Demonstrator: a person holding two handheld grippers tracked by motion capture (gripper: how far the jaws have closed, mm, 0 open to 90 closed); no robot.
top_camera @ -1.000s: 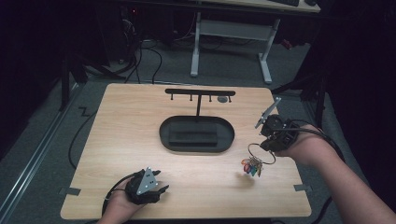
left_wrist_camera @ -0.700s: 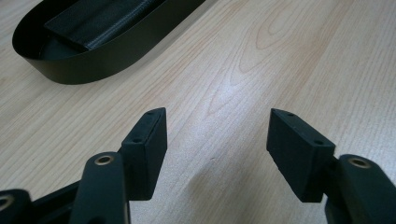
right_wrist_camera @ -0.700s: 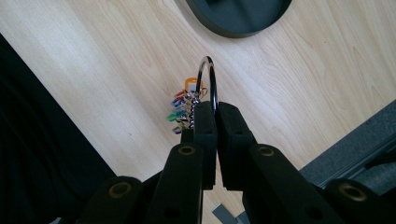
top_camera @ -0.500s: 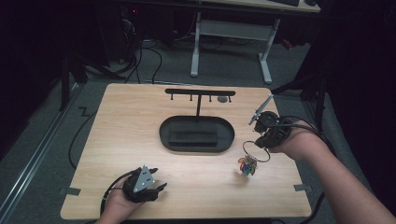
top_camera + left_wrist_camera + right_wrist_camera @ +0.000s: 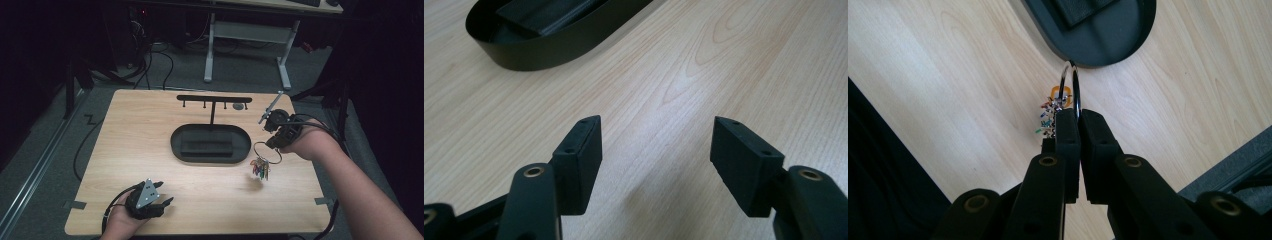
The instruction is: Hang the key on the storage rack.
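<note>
The left gripper [image 5: 159, 203] rests at the near edge of the light wooden table [image 5: 150, 150], its jaws wide apart with nothing between them. Farther off, the right gripper [image 5: 271, 145] pinches a big silver ring of colourful keys [image 5: 262, 161], which hangs above the table beside the black oval tray [image 5: 175, 142].
</note>
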